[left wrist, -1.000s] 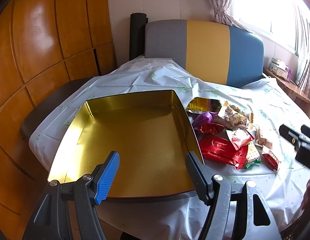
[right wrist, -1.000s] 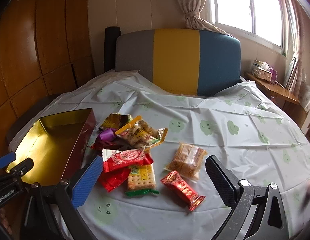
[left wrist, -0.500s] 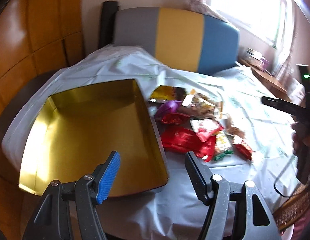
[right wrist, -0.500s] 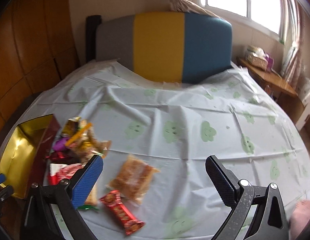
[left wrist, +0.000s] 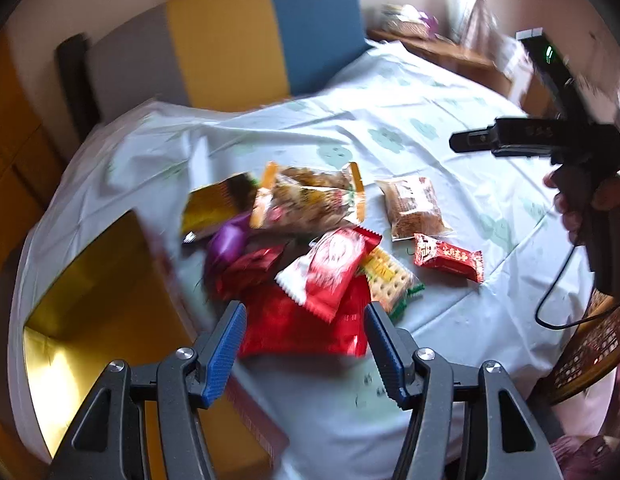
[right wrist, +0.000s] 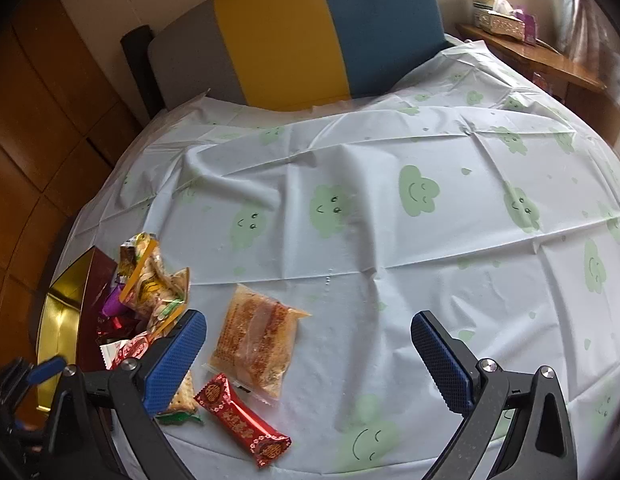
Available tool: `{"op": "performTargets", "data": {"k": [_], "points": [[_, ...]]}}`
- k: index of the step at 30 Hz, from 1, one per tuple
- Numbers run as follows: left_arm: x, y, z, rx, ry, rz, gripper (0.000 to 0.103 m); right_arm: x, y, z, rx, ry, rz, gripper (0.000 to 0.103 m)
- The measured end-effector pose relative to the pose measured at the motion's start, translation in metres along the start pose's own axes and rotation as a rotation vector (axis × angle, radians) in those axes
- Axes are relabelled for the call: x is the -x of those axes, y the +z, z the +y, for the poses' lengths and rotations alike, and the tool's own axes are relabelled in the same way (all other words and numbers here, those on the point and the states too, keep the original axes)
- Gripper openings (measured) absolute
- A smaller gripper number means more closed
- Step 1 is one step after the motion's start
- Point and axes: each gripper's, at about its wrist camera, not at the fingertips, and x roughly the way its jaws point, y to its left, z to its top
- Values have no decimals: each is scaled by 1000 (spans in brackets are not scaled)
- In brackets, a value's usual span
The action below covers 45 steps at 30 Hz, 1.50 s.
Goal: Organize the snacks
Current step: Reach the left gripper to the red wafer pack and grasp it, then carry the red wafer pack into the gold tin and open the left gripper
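Note:
A pile of snack packets lies on the cloud-print tablecloth [right wrist: 389,240]: a large red packet [left wrist: 302,328], a red-and-white packet [left wrist: 329,268], a cracker pack [left wrist: 387,276], a mixed-snack bag [left wrist: 310,200], a purple sweet [left wrist: 226,240], a brown biscuit pack [left wrist: 415,206] [right wrist: 256,340] and a small red bar [left wrist: 447,258] [right wrist: 242,416]. The open gold tin [left wrist: 94,292] [right wrist: 62,320] sits left of the pile. My left gripper [left wrist: 302,344] is open and empty just before the large red packet. My right gripper [right wrist: 310,360] is open and empty, above the table right of the biscuit pack; it also shows in the left wrist view [left wrist: 549,140].
A grey, yellow and blue chair back [right wrist: 302,36] stands behind the round table. A wooden sideboard [right wrist: 541,60] with a tissue box is at the far right. Wood panelling [right wrist: 38,120] lines the left wall. A wicker chair [left wrist: 589,352] is at the near right.
My left gripper has swung right, from over the gold tin to the snack pile. My right gripper has swung right too, away from the pile. Both stay open.

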Motion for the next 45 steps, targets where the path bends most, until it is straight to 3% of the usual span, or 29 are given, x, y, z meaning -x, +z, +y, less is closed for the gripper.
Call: {"op": "performTargets", "data": {"k": [7, 12, 18, 19, 20, 21, 28, 35, 45], "points": [[-47, 25, -14, -127, -36, 69, 62, -5, 2, -3, -29, 32, 28, 103], [-76, 32, -21, -179, -72, 115, 61, -15, 0, 8, 19, 34, 68, 103], [-83, 37, -19, -145, -159, 80, 49, -23, -2, 14, 56, 39, 97, 103], [-83, 36, -20, -146, -159, 67, 47, -23, -2, 14, 58, 37, 98, 103], [-83, 35, -20, -146, -164, 56, 36, -24, -2, 14, 58, 35, 99, 103], [-81, 34, -19, -143, -175, 45, 33, -25, -2, 14, 58, 32, 101, 103], [-69, 29, -23, -115, -166, 5, 28, -33, -4, 18, 86, 3, 122, 103], [-50, 27, -20, -46, -217, -49, 28, -42, -5, 14, 86, -21, 139, 103], [-5, 13, -12, 83, -275, -165, 28, -44, 6, -9, -42, -4, 108, 103]]}}
